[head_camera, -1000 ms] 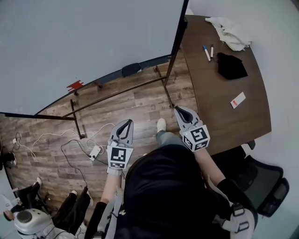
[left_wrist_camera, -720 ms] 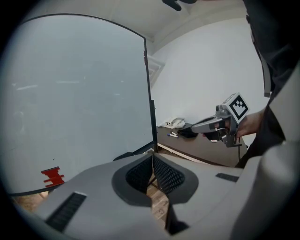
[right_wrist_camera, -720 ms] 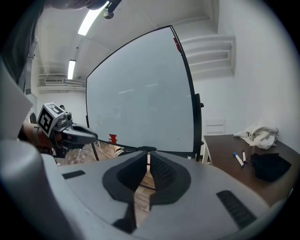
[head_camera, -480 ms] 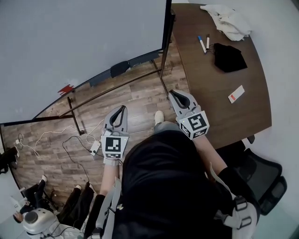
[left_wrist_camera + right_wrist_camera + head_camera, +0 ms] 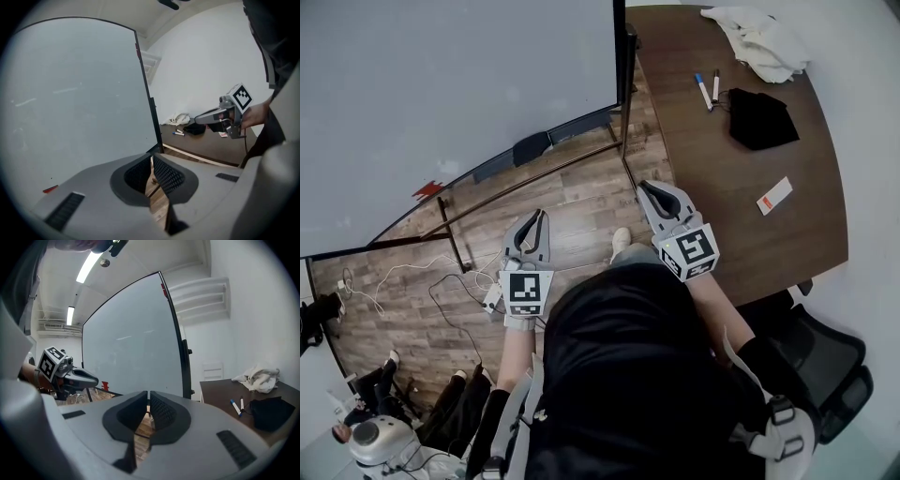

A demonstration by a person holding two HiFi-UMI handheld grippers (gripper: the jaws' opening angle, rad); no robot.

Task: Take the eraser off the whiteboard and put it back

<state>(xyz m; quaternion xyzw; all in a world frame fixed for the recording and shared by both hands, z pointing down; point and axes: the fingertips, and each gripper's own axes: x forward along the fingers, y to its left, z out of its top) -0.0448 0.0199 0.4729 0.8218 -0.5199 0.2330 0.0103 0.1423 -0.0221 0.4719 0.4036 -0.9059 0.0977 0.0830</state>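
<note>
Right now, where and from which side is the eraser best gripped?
Likely pinch its narrow width at mid-length, coming from the room side: the eraser lies lengthwise along the bottom edge of the whiteboard, which closes off its back.

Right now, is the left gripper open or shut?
Shut. In the left gripper view the left gripper has its fingers meeting at the tips, with nothing held between them.

— What sort of place is this?
— An office meeting room: a big whiteboard [image 5: 459,84] on a stand, a dark table [image 5: 750,253] with markers [image 5: 701,91], an office chair [image 5: 830,361], strip lights [image 5: 88,267] overhead.
</note>
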